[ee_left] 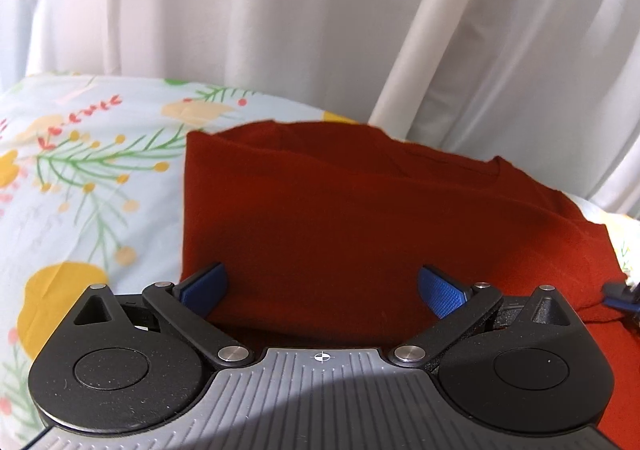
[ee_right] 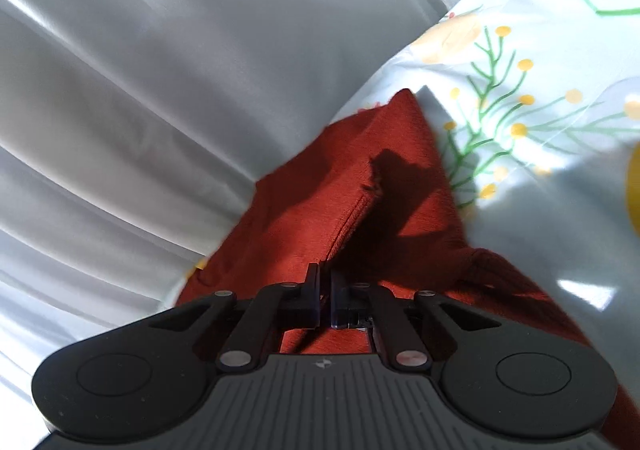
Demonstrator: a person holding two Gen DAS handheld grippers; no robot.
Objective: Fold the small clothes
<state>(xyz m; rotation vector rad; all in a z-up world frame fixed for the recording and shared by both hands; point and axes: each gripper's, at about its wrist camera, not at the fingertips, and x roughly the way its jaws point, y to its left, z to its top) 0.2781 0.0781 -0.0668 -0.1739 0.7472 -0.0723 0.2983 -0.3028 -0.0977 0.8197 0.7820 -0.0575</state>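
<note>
Two grippers over one garment, and nothing stands between them and the cloth. Left gripper (ee_left: 323, 292) is spread wide, blue pads (ee_left: 440, 290) well apart and holding nothing, with the red shirt (ee_left: 320, 218) lying between and just beyond them. Off at the right edge of that view, the right gripper's tip peeks in at the shirt's border. Right gripper (ee_right: 325, 290) has its fingers pressed together on a fold of the red shirt (ee_right: 360, 190), seam running away from the tips, a dark shadow across it. Underneath, the floral bedsheet (ee_left: 88, 170) spreads out on both sides of the shirt. Farthest back, white curtains (ee_left: 280, 10) hang in long folds.
</note>
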